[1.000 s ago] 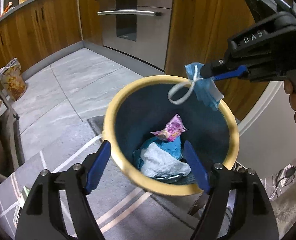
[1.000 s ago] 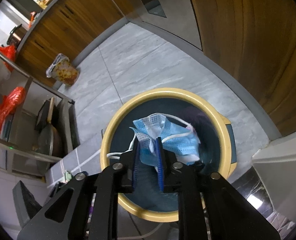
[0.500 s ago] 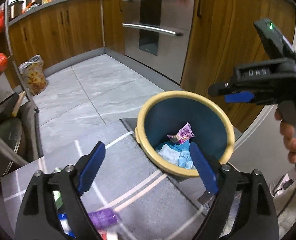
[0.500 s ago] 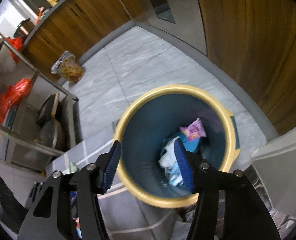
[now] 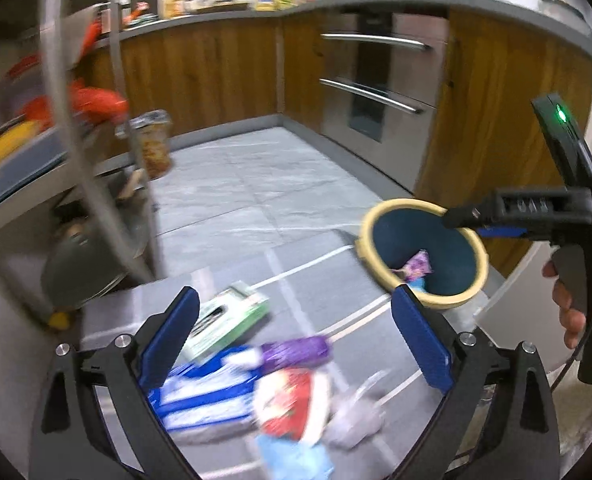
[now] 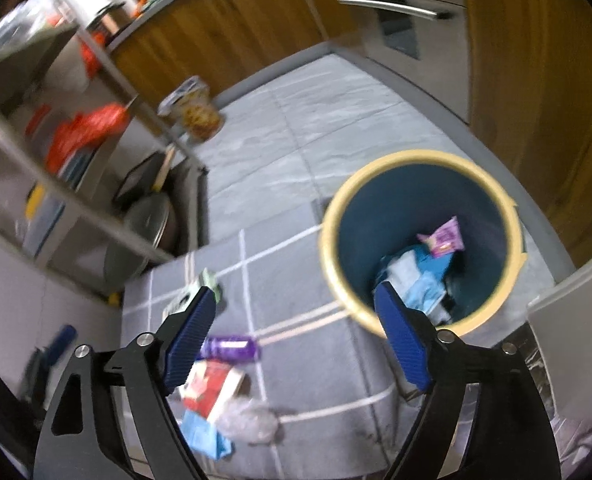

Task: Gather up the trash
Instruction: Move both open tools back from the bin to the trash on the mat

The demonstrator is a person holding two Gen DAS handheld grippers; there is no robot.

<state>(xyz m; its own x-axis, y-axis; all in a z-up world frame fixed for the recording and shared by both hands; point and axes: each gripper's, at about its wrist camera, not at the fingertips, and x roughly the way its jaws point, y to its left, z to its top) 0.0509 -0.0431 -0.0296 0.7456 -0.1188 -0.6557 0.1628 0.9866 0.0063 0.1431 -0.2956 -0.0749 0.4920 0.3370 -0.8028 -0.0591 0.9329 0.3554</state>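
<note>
Both tools, left tool [image 5: 292, 336] and right tool [image 6: 296, 334], are spreading wider, nothing between them, above wrappers [image 5: 292, 400] littering the rug [image 6: 296, 280] beside the bin [image 6: 420, 236].

Mask [image 6: 424, 292] dropped in bin [image 6: 336, 216] — both grippers withdrawn.

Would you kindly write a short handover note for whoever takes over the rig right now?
Left hand-held gripper: jaws opening, nothing between them.
Right hand-held gripper: jaws opening, nothing between them.
Yellow-rimmed dark blue round bin: on the floor beside the grey rug, already holding a pink wrapper and blue and white scraps.
Left to collect from the rug: purple wrapper, red-and-white packet, green-and-white box, crumpled clear plastic, light blue piece.
</note>
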